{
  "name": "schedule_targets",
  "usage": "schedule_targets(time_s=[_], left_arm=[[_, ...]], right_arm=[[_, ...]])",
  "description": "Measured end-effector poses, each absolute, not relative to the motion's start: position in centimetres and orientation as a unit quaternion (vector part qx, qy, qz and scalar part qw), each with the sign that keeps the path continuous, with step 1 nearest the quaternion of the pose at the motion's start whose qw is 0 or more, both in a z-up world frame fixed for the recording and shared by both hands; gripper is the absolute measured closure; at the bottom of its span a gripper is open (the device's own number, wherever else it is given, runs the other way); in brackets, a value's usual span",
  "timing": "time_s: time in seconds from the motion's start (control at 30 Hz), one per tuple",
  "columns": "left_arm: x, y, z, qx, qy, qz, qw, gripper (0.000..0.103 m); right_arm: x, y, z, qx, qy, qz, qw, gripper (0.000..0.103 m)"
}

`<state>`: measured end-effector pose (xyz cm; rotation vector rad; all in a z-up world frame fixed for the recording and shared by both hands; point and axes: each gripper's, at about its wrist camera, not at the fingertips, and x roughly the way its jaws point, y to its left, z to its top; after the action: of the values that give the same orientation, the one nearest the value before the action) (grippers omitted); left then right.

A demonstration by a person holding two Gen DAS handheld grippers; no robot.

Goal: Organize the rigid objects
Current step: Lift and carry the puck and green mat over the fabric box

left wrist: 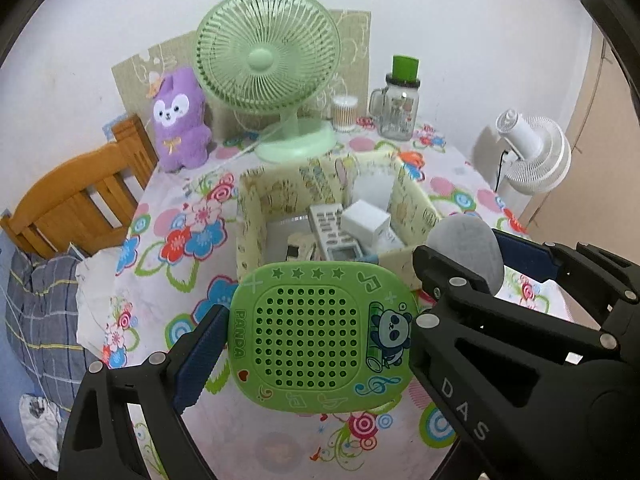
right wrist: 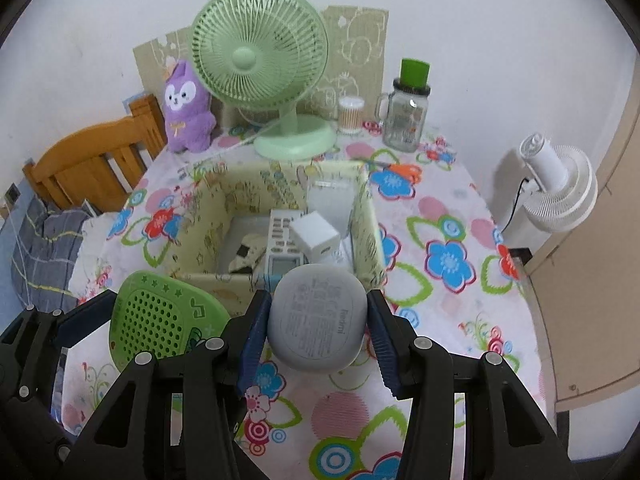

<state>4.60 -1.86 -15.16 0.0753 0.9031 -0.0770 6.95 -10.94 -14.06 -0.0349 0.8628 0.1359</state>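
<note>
My left gripper (left wrist: 316, 340) is shut on a green panda box (left wrist: 320, 332) with a perforated face, held above the table just in front of the cream storage box (left wrist: 250, 232). My right gripper (right wrist: 316, 328) is shut on a grey rounded Redmi case (right wrist: 316, 316), held beside it on the right; the case shows in the left wrist view (left wrist: 468, 252). The green panda box also shows in the right wrist view (right wrist: 160, 320). The cream storage box (right wrist: 200, 216) holds a white remote (right wrist: 282, 240), a white cube (right wrist: 316, 236) and a camouflage item (right wrist: 246, 256).
A green desk fan (left wrist: 268, 56), a purple plush (left wrist: 180, 120), a cotton-swab jar (left wrist: 344, 112) and a glass mug with a green lid (left wrist: 398, 108) stand at the back. Orange scissors (right wrist: 402, 170) lie right of the box. A wooden chair (left wrist: 80, 192) and white floor fan (right wrist: 556, 184) flank the table.
</note>
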Motion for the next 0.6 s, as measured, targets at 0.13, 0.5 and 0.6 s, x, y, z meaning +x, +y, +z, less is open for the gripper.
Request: schedule_targets(time_s=[0.13,0.5,0.6], left_arm=[[4.6,-1.8,-14.1,0.031,0.427,-0.029,0.903,0.008],[4.8,-0.6,-12.4,0.013,0.414,-0.007,0.910,0.008],[5.1,-0.3,-11.7,0.010,0.407,-0.001,0.913,0.008]], right_arm=[[7.0,-10.9,-13.1,-0.016,0.410,0.072,0.909,0.052],[7.6,-9.8,-11.0,-0.028,0.397,0.093,0.913,0.052],[8.1,-9.6,-10.4,-0.030,0.390,0.098,0.915,0.052]])
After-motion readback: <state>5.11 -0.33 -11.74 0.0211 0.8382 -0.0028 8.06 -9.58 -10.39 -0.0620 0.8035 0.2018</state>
